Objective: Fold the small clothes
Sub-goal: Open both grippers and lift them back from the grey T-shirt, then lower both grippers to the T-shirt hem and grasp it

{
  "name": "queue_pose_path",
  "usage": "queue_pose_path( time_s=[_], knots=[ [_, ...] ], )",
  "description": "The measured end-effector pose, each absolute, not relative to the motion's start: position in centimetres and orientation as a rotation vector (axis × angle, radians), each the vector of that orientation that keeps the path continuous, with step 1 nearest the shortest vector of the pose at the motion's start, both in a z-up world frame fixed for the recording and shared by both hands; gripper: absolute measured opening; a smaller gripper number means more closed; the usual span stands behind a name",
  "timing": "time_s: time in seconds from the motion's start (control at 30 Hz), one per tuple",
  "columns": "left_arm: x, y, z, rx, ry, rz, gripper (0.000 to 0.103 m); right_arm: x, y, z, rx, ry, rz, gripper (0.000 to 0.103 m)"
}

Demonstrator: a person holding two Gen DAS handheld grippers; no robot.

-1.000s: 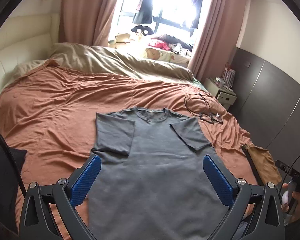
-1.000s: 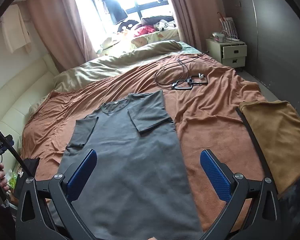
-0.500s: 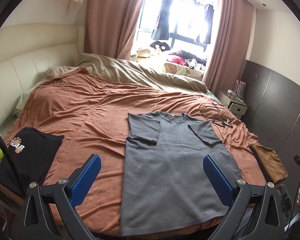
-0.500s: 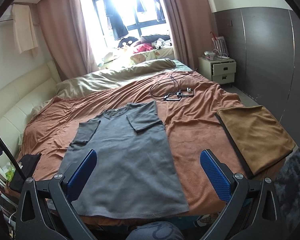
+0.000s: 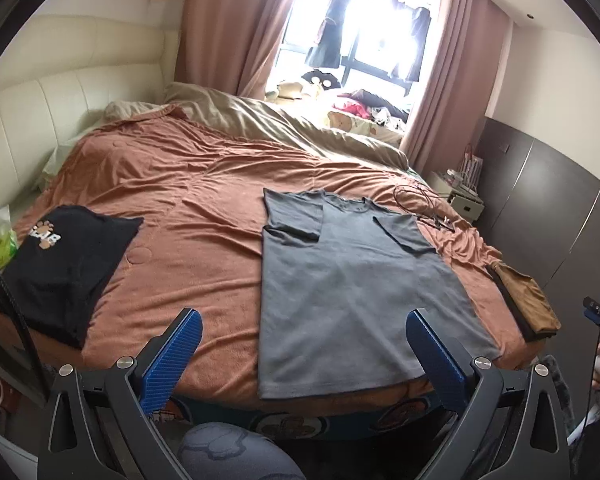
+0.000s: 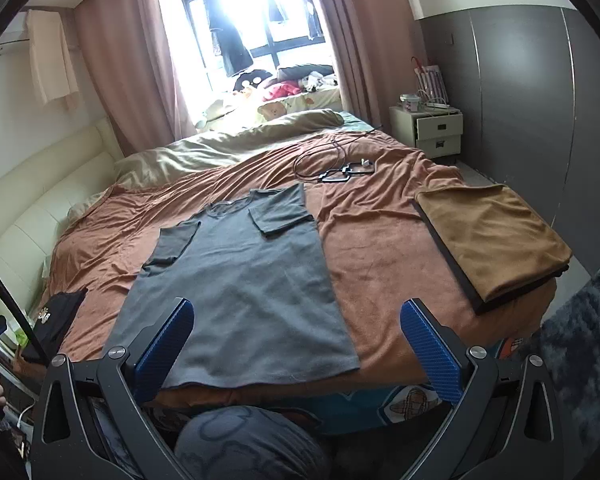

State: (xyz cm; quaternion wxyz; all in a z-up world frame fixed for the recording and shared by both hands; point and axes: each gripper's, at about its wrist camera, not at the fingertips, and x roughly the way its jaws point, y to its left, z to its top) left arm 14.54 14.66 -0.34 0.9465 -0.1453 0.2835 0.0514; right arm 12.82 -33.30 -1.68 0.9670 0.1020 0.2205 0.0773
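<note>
Left gripper: you hold it above the near edge of the bed, its blue pads spread wide with nothing between them; through the gap you look down on the lower hem of the shirt.
Right gripper: yours is likewise spread wide and empty, above the bed's near edge, apart from the cloth.
Grey T-shirt: it lies flat on the bed, neck toward the window, hem at the near edge; both short sleeves are folded inward onto the chest, so the sides run nearly straight.
Bed: covered by a rust-brown blanket, rumpled in places, with a beige duvet bunched along the far side under the window.
Black garment: on your left, near the corner of the bed, folded, with a paw-print logo on top; well apart from the grey shirt.
Tan folded cloth: on your right, at the bed's right edge, resting on a dark layer beneath; well apart from the shirt.
Cable: a black loop with a small white plug lies beyond the shirt's right shoulder, near but not touching.
Nightstand: cream, against the dark wall, top drawer slightly open.
Knee: clad in grey patterned fabric, just below the bed edge between the gripper's arms.
</note>
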Motion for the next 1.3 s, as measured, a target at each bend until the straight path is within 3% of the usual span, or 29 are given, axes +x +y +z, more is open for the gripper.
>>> queue_pose_path(
  time_s=[0.13, 0.27, 0.37, 0.47, 0.73, 1.3],
  knots=[
    [13.6, 15.3, -1.9, -0.299, 0.581, 0.118, 0.102, 12.6, -34.2, -2.5, 0.187, 0.459, 0.175, 0.103],
    [13.2, 16.2, -4.2, -0.353, 0.622, 0.107, 0.09, 12.6, -35.2, -4.5, 0.229, 0.49, 0.171, 0.103],
    [12.6, 16.6, -6.0, -0.38, 0.632, 0.118, 0.088, 13.0, -35.7, -6.3, 0.257, 0.514, 0.171, 0.103],
    [12.2, 16.8, -7.9, -0.427, 0.667, 0.108, 0.081, 13.9, -35.9, -8.4, 0.298, 0.56, 0.19, 0.092],
    [13.9, 17.8, -13.0, -0.493, 0.736, 0.092, 0.075, 17.2, -36.9, -13.2, 0.404, 0.608, 0.202, 0.077],
    [21.1, 19.1, -20.9, -0.691, 0.87, 0.056, 0.063, 25.6, -38.0, -18.6, 0.565, 0.65, 0.207, 0.068]
  ],
)
